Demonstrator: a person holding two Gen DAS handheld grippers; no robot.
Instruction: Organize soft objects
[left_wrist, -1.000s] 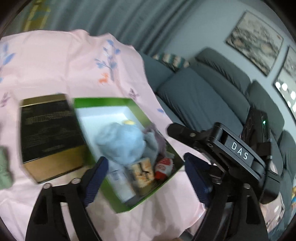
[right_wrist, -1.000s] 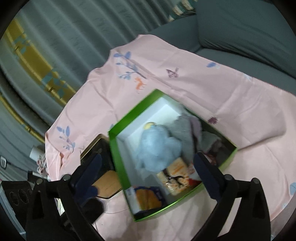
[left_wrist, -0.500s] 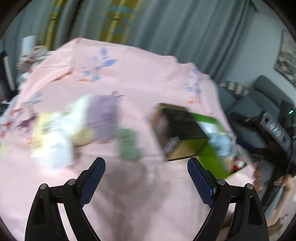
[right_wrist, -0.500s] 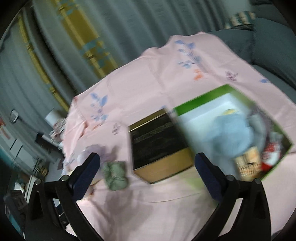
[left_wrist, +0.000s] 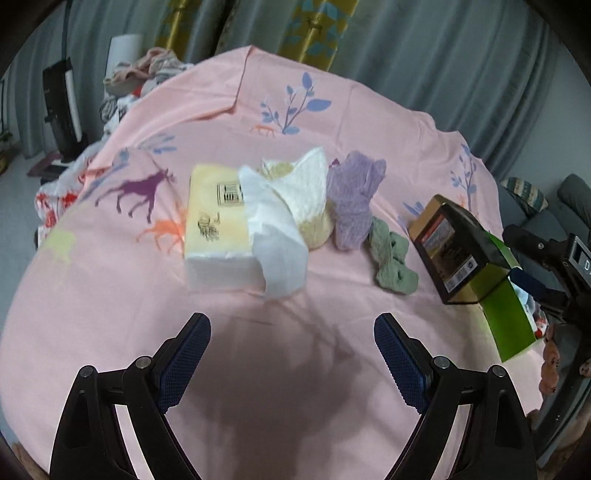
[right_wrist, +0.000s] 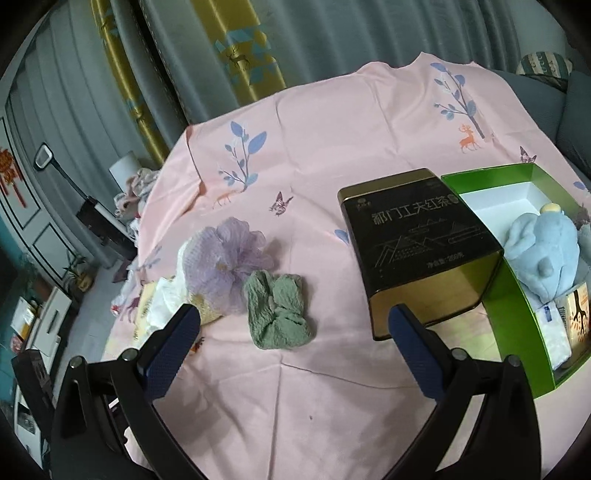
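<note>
On the pink cloth lie a yellow tissue pack (left_wrist: 218, 225) with a white tissue (left_wrist: 277, 236) pulled out, a white and cream cloth (left_wrist: 306, 192), a purple mesh puff (left_wrist: 354, 199) (right_wrist: 227, 262) and a green crumpled cloth (left_wrist: 391, 262) (right_wrist: 279, 314). A green box (right_wrist: 517, 295) (left_wrist: 508, 314) at the right holds a blue plush toy (right_wrist: 543, 254) and small packs. My left gripper (left_wrist: 291, 354) hovers open, short of the tissue pack. My right gripper (right_wrist: 295, 343) is open above bare cloth, nearer than the green cloth.
A black and gold tin (right_wrist: 421, 254) (left_wrist: 454, 247) stands against the green box's left side. Grey curtains (right_wrist: 332, 37) hang behind the table. Clothes (left_wrist: 147, 70) are piled at the far left edge. A grey sofa (right_wrist: 576, 107) is at the right.
Both grippers have swung left, away from the green box. The tissue pack, purple puff and green cloth have come into view ahead; the box now sits at the right edge.
</note>
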